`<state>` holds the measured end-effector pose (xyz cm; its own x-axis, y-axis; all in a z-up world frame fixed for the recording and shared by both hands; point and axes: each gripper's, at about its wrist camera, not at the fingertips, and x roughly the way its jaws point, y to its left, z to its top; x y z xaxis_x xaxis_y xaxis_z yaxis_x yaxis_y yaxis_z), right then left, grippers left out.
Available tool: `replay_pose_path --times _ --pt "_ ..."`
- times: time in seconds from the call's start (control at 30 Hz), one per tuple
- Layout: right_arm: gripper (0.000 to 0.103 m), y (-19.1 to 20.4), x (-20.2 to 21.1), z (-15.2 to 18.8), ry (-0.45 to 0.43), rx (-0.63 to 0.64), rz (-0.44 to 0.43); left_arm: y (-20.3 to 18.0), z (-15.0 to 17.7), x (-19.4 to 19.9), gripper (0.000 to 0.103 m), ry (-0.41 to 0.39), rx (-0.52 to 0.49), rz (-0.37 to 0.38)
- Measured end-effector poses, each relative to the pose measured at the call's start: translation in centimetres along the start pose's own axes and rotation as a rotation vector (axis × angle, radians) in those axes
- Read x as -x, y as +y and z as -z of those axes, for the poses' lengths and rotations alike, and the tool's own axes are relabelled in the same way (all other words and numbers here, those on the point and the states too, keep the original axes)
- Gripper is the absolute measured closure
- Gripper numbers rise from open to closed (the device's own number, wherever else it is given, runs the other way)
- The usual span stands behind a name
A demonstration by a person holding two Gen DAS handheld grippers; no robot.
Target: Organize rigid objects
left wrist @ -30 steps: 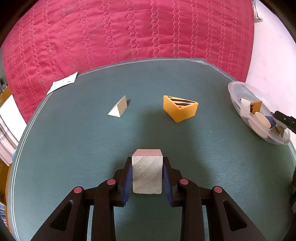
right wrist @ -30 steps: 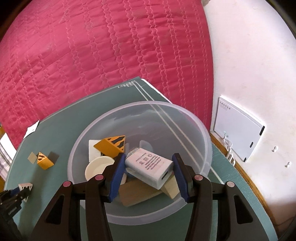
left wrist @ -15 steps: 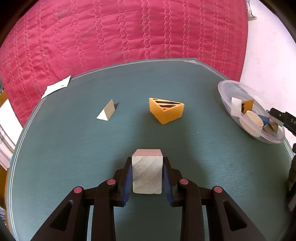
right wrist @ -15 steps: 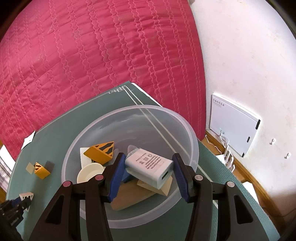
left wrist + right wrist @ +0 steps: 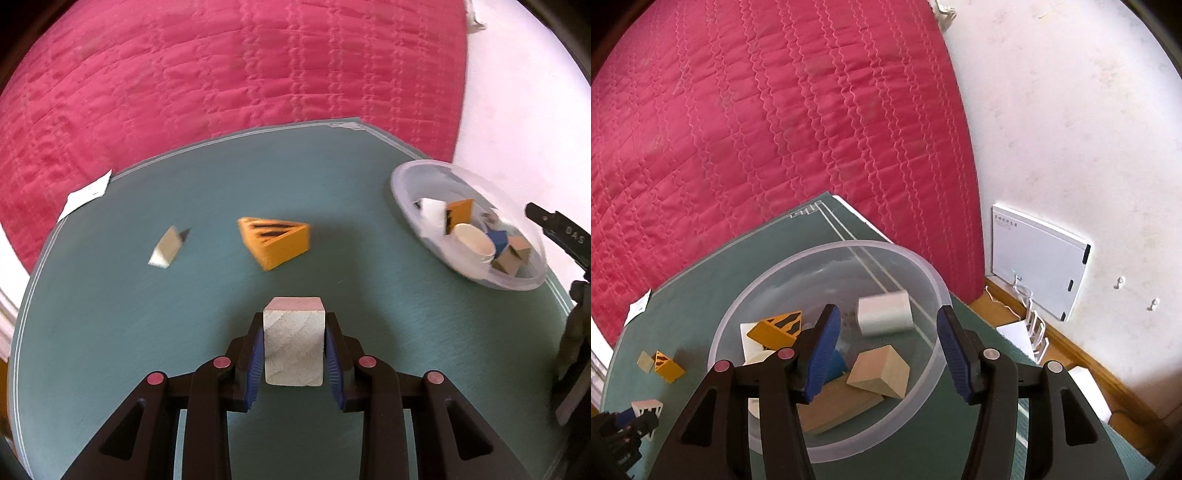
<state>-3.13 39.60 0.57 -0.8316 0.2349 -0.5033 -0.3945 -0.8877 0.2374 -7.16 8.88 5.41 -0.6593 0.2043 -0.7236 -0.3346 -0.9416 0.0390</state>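
My left gripper (image 5: pixel 293 332) is shut on a pale wooden cube (image 5: pixel 293 343) held above the green mat (image 5: pixel 110 332). Beyond it lie an orange wedge with black stripes (image 5: pixel 275 240) and a small pale wedge (image 5: pixel 166 249). The clear plastic bowl (image 5: pixel 406 206) sits at the right with several blocks inside. My right gripper (image 5: pixel 886 321) hangs over that bowl (image 5: pixel 827 251), its jaws opening and touching nothing. A white charger block (image 5: pixel 882 314), blurred, lies in the bowl beyond the fingertips. At the lower left of the right wrist view, the left gripper (image 5: pixel 639 417) carries the cube.
A red quilted bedcover (image 5: pixel 221 74) rises behind the mat. A paper slip (image 5: pixel 86 192) lies at the mat's far left edge. A white wall (image 5: pixel 1071 129) with a flat white panel (image 5: pixel 1038 258) and cables stands to the right of the bowl.
The right jaws have widened and the white charger has dropped from between them into the bowl. The left gripper has carried the cube to the right, nearer the bowl.
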Motion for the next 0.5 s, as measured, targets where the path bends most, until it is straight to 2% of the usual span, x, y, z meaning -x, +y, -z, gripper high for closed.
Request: replay_pose_path --times 0.5 --pt "0.047 -0.5 0.6 0.1 -0.026 -0.023 0.032 -7.1 -4.6 -0.6 0.071 -0.041 -0.113 0.161"
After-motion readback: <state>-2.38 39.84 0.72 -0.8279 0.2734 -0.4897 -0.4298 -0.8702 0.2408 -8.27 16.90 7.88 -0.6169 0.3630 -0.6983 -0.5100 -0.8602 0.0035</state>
